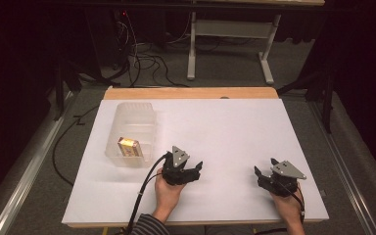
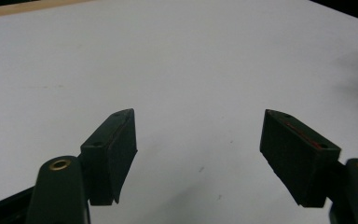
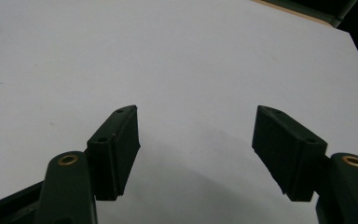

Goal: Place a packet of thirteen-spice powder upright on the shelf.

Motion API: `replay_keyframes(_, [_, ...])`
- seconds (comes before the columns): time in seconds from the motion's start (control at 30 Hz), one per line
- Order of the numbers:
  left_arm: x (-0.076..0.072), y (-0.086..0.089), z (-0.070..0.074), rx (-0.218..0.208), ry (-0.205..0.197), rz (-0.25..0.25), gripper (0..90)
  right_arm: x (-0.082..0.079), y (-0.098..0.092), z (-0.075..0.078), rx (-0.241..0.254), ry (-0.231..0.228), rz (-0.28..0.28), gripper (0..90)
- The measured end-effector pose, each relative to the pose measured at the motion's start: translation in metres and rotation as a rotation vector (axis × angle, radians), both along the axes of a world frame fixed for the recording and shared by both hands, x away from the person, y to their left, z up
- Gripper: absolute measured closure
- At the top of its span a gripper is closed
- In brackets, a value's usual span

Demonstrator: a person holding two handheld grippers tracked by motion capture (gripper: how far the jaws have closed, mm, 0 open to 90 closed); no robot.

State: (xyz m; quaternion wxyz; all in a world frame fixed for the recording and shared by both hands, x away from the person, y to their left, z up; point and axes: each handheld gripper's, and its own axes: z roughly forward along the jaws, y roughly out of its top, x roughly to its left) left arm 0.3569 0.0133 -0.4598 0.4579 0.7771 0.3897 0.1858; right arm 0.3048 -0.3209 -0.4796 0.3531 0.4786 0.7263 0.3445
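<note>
A clear plastic tub (image 1: 133, 117) lies on the white table top (image 1: 225, 127) at the left. Inside it, toward its near end, is a small yellow and brown box (image 1: 127, 146). My left gripper (image 1: 197, 170) rests low over the table just right of the tub's near corner, held by a hand. In the left gripper view the left gripper (image 2: 198, 114) has its jaws apart over bare white surface. My right gripper (image 1: 264, 166) sits near the front right of the table. Nothing lies between the spread jaws of the right gripper (image 3: 196, 109).
A wooden strip (image 1: 191, 93) marks the table's far edge. Beyond it stand a white desk frame (image 1: 230, 34) and loose cables (image 1: 147, 58) on the grey floor. A black cable (image 1: 144, 191) trails from the left gripper off the front edge.
</note>
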Motion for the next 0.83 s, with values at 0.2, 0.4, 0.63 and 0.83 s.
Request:
replay_keyframes(0.2, [0.003,-0.004,-0.006,0.010,-0.019,0.018,27.0,0.000,0.000,0.000,-0.001,-0.001,0.000,32.2])
replay_keyframes(0.4, [0.007,-0.007,-0.014,0.002,-0.024,0.039,25.0,0.000,0.000,0.000,0.000,0.001,-0.002,32.2])
replay_keyframes(0.63, [0.005,-0.008,-0.021,0.029,-0.041,0.060,22.6,0.000,0.000,0.000,0.001,-0.002,0.000,32.1])
replay_keyframes(0.83, [0.003,-0.010,-0.021,0.048,-0.054,0.047,22.7,0.000,0.000,0.000,0.002,-0.002,-0.001,32.1])
